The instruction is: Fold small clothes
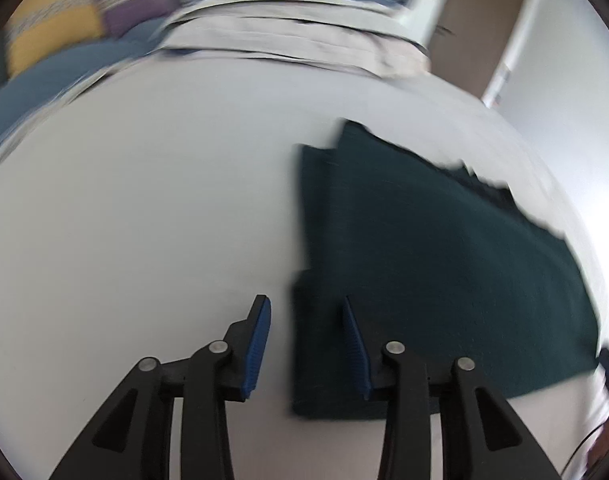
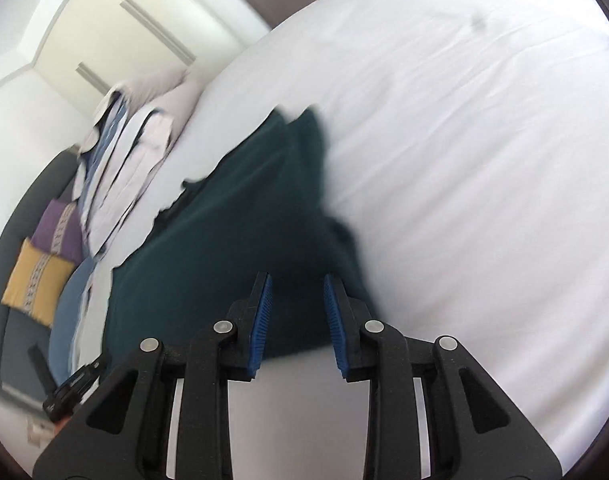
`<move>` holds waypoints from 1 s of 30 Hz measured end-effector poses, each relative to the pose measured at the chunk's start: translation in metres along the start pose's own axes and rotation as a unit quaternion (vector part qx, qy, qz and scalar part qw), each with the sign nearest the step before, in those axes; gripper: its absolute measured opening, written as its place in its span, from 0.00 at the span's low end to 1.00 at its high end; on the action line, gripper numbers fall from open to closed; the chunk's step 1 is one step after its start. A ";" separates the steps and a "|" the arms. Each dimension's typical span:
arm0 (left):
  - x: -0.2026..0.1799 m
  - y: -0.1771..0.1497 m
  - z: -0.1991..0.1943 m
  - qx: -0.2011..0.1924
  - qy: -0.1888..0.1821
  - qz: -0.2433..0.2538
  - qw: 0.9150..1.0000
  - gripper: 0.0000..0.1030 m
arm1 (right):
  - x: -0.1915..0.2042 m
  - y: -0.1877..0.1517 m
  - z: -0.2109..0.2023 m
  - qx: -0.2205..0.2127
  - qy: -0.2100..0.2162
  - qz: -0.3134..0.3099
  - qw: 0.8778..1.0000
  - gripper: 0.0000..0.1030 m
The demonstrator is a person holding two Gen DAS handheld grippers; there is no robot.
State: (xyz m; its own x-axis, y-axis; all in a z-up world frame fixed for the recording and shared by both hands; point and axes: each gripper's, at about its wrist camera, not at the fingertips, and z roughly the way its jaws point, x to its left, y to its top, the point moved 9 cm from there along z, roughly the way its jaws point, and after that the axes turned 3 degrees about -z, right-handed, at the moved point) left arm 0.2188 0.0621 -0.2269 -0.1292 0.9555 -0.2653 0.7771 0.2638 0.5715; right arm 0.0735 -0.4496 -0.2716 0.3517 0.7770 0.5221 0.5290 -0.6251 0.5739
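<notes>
Both views blurred — garment point(image 1: 444, 260) edges smeared

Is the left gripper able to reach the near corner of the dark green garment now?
Probably yes. The left gripper is open just above the dark green garment at its near left edge, and nothing lies between them on the white sheet.

Bright, even daylight washes out the white bed point(image 2: 464, 160) toward the right edge of both views, motion blur smears the dark green cloth point(image 1: 444, 260) and far pillows point(image 1: 56, 32), and fisheye curvature bends the dark-vignetted rims.
</notes>
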 end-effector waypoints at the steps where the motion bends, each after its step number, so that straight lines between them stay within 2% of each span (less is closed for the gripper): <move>1: 0.009 0.001 -0.006 -0.002 0.000 -0.018 1.000 0.40 | 0.000 0.003 -0.007 -0.004 0.000 -0.001 1.000 0.28; 3: 0.013 0.002 -0.015 -0.011 0.006 -0.017 1.000 0.40 | 0.010 0.008 -0.020 -0.010 0.020 -0.003 1.000 0.28; 5: 0.002 0.004 -0.024 -0.022 0.000 0.005 1.000 0.40 | 0.029 0.008 -0.025 -0.004 0.056 -0.010 0.998 0.28; 8: -0.039 0.007 -0.031 -0.039 -0.013 0.061 0.997 0.47 | 0.068 -0.002 -0.018 0.016 0.097 -0.033 0.995 0.30; 10: -0.064 0.011 -0.026 -0.042 -0.015 0.090 0.995 0.54 | 0.091 -0.005 -0.005 0.029 0.107 -0.047 0.993 0.34; 13: -0.104 0.014 -0.011 -0.038 -0.019 0.133 0.990 0.57 | 0.118 -0.008 0.014 0.047 0.127 -0.057 0.989 0.38; 15: -0.123 0.016 0.008 -0.027 -0.007 0.162 0.986 0.57 | 0.134 -0.005 0.037 0.060 0.135 -0.050 0.988 0.40; 20: -0.132 0.031 0.042 -0.016 0.022 0.177 0.984 0.59 | 0.175 0.011 0.104 0.076 0.166 -0.039 0.982 0.41; 22: -0.125 0.033 0.066 0.012 0.033 0.176 0.984 0.69 | 0.172 0.018 0.136 0.089 0.154 -0.029 0.984 0.41; 24: -0.119 0.034 0.074 0.017 0.027 0.165 0.986 0.77 | 0.153 0.023 0.156 0.099 0.142 -0.008 0.985 0.41; 26: -0.114 0.034 0.076 0.018 0.013 0.156 0.987 0.79 | 0.137 0.034 0.165 0.093 0.166 0.023 0.981 0.37; 30: -0.110 0.032 0.076 0.011 -0.003 0.160 0.987 0.81 | 0.089 0.064 0.154 0.049 0.148 0.067 0.986 0.37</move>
State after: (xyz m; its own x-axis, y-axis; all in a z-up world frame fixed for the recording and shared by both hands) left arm 0.3051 -0.0450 -0.2386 0.1290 0.9885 -0.0791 0.7901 -0.0542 0.6106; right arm 0.2579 -0.4091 -0.2859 0.1909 0.6232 0.7584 0.5700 -0.6994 0.4312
